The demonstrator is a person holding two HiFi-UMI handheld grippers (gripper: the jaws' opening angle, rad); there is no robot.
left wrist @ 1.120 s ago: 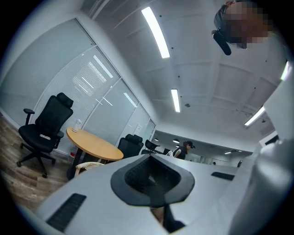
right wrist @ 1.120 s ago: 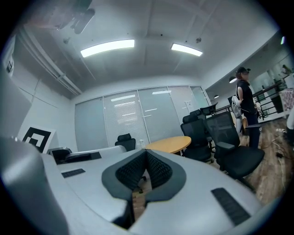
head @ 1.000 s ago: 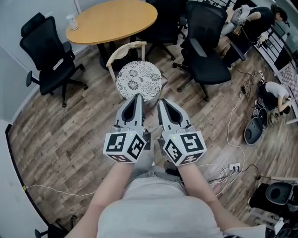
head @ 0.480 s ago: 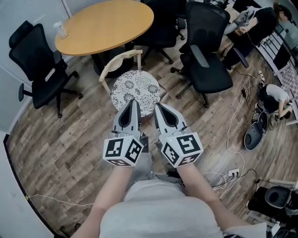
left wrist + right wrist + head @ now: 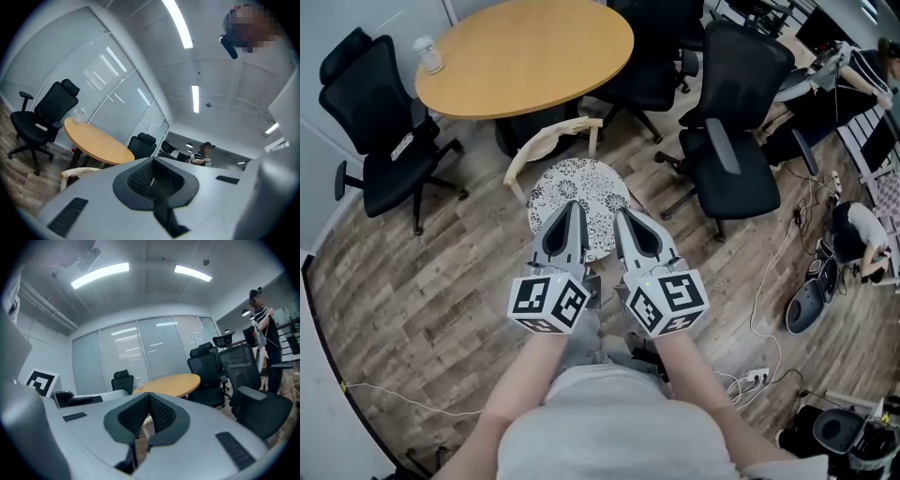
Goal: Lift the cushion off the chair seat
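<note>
Hovering side by side, the left gripper (image 5: 572,208) and right gripper (image 5: 621,214) overlap the near half of the round patterned cushion (image 5: 581,178) in the head view; contact unclear. Both pairs of jaws are clenched together, nothing between them. The cushion lies flat on the wooden chair (image 5: 546,139), beside the round table (image 5: 525,47).

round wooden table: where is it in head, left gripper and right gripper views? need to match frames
Head view: round table at the top, left of centre.
Left gripper view: round table at lower left, seen edge-on.
Right gripper view: round table just right of centre, mid-height.
Shared landmark: the clear bottle standing near the table's edge, also seen in the left gripper view and the right gripper view.
</note>
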